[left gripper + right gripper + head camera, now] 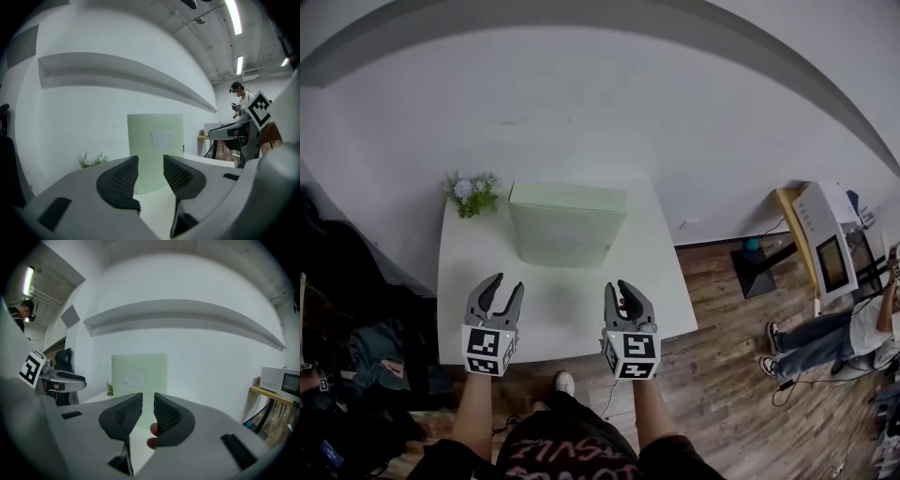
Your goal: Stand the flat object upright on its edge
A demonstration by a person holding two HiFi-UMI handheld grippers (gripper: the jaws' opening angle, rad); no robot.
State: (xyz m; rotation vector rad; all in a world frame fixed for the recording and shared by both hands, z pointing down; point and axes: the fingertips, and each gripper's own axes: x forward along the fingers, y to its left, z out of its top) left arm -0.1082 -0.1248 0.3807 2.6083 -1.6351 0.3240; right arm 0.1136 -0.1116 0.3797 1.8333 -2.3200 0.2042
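A flat pale green box [567, 225] stands upright on its edge at the back of the white table [562, 305], with a white label on its face [161, 138]. Both grippers hover over the table's front edge, well short of the box. My left gripper [506, 286] is open and empty; the box shows through the gap between its jaws [151, 171]. My right gripper [624, 287] holds nothing, and its jaws stand only a narrow gap apart [148, 408]. The box [138, 376] rises straight ahead of it.
A small potted plant [472, 193] sits at the table's back left corner, beside the box. A white wall runs close behind the table. To the right, on the wooden floor, are a desk with a device [825, 239] and a seated person [853, 333]. Dark bags [337, 356] lie left.
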